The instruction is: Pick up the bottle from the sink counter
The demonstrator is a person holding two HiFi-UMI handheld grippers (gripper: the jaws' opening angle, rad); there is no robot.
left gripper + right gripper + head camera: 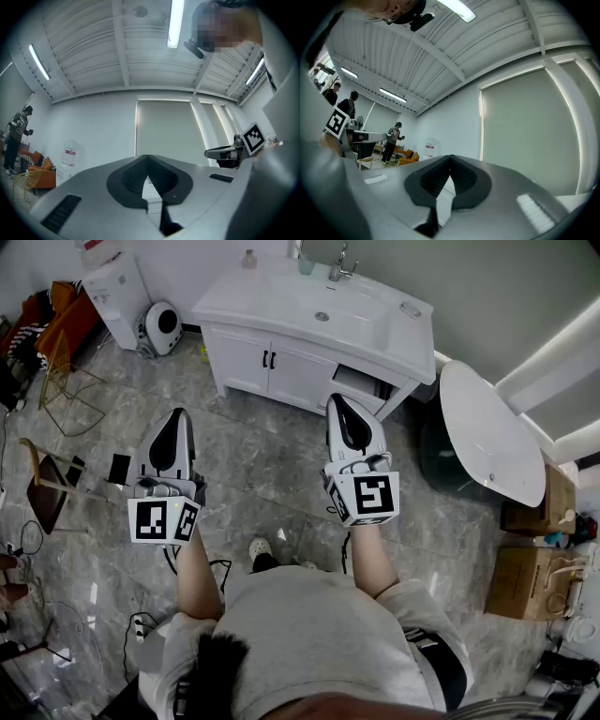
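A small pinkish bottle (248,259) stands at the back left of the white sink counter (262,296), left of a pale green cup (307,265) and the faucet (339,264). Both grippers are held over the floor in front of the vanity, well short of the counter. My left gripper (178,416) is shut and empty, its tips meeting (148,157). My right gripper (337,399) is likewise shut on nothing (451,157), its tip close to the vanity's front. Both gripper views look up at wall and ceiling, so the bottle is hidden there.
The vanity has a half-open drawer (361,382) at its right. A white oval table (492,432) stands to the right, with cardboard boxes (530,577) beyond. A water dispenser (117,287), a round white device (161,327) and a chair (47,493) are on the left. People stand far off (393,136).
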